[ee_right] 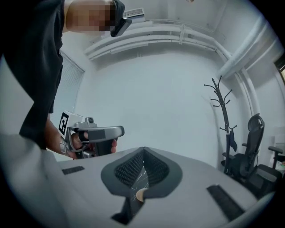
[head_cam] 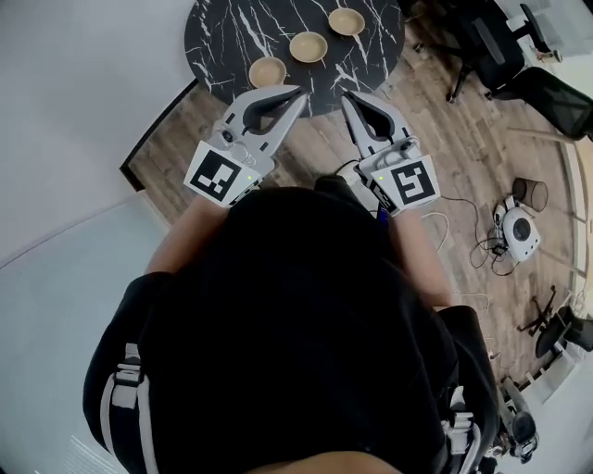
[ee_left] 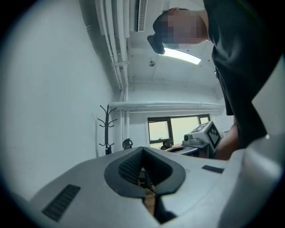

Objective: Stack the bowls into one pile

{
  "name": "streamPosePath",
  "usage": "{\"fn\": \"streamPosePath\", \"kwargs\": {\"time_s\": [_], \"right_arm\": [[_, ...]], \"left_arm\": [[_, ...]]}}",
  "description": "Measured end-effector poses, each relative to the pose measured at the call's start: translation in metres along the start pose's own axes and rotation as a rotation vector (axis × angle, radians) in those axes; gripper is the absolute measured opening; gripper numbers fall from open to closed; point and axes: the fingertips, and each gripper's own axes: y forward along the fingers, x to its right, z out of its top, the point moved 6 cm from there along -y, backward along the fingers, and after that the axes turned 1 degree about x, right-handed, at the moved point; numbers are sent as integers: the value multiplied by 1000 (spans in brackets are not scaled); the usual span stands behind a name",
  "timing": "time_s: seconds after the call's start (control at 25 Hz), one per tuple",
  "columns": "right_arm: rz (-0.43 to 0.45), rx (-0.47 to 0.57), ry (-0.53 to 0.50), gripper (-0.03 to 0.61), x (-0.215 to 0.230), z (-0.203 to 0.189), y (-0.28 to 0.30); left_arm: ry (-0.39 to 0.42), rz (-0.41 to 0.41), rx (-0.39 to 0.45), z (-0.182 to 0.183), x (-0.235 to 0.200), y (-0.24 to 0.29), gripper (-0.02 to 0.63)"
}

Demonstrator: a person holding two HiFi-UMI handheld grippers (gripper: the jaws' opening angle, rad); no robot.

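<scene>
From the head view I have both claws held out level over the wooden floor, just short of a round black marble-patterned table. Three shallow wooden bowls sit on it in a slanting row, each apart from the others and none stacked: the nearest bowl by the table's near edge, the middle bowl beyond it, and the farthest bowl toward the upper right.

The left gripper points its tips at the table edge just below the nearest bowl, not touching it. Its own view shows the jaws pressed together with nothing between them. The right gripper sits beside it, tips close to the table rim. Its jaws are likewise closed and empty in its own view.

The person's black shirt fills the lower half of the head view. A black coat stand rises against the white wall in the right gripper view. Black office chairs stand to the right of the table, and a white device with trailing cables lies on the floor.
</scene>
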Motion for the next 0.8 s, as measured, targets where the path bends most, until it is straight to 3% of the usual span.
{"fn": "streamPosePath", "kwargs": {"time_s": [0.2,0.4,0.8], "right_arm": [[73,-15,-10,1,16,-10,-15],[102,8,28,2,77,5,-26],[159,-17,23,1,103,-11,-25]], "left_arm": [[11,83,7,-9,23,9,5],[10,123,-30,0,30,69,5],[-7,177,-61,-15,34,90,5]]}}
